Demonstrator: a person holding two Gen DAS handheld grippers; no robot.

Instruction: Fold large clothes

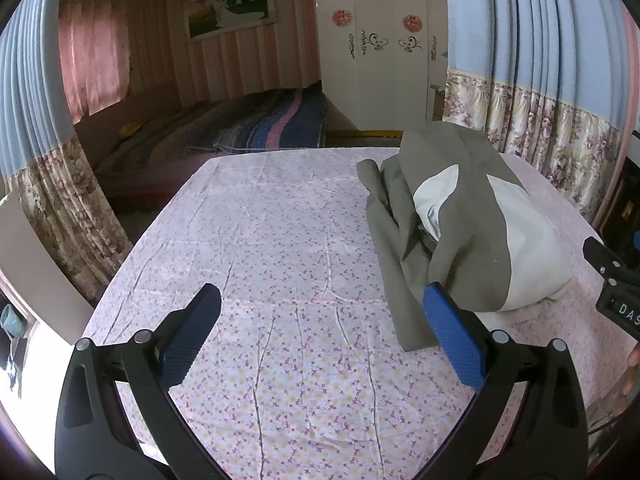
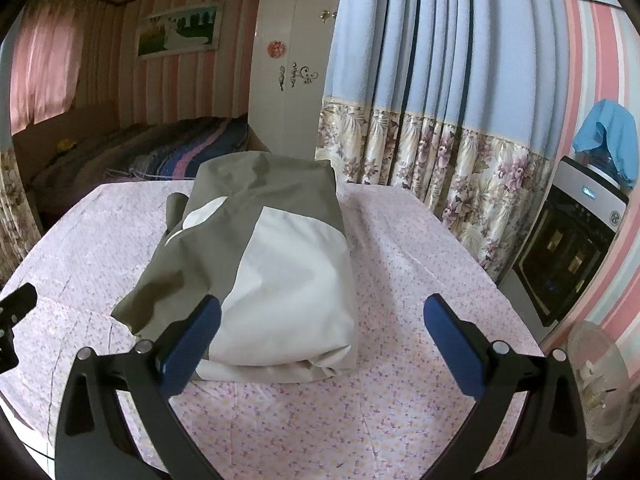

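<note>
An olive-green and white garment point(image 1: 476, 220) lies bundled in a loose heap on the floral-sheeted table point(image 1: 280, 260). In the right wrist view the garment point(image 2: 272, 264) sits just ahead and left of centre. My left gripper point(image 1: 322, 312) is open and empty above the sheet, the garment's edge near its right finger. My right gripper point(image 2: 322, 320) is open and empty, its left finger over the garment's near edge. The right gripper also shows at the left wrist view's right edge point(image 1: 616, 280).
Blue and floral curtains point(image 2: 440, 120) hang behind the table. A dark oven-like appliance point(image 2: 568, 240) stands to the right, with a small fan point(image 2: 600, 380) near it. A bed with a striped blanket point(image 1: 260, 124) and a white wardrobe point(image 1: 380, 40) stand beyond.
</note>
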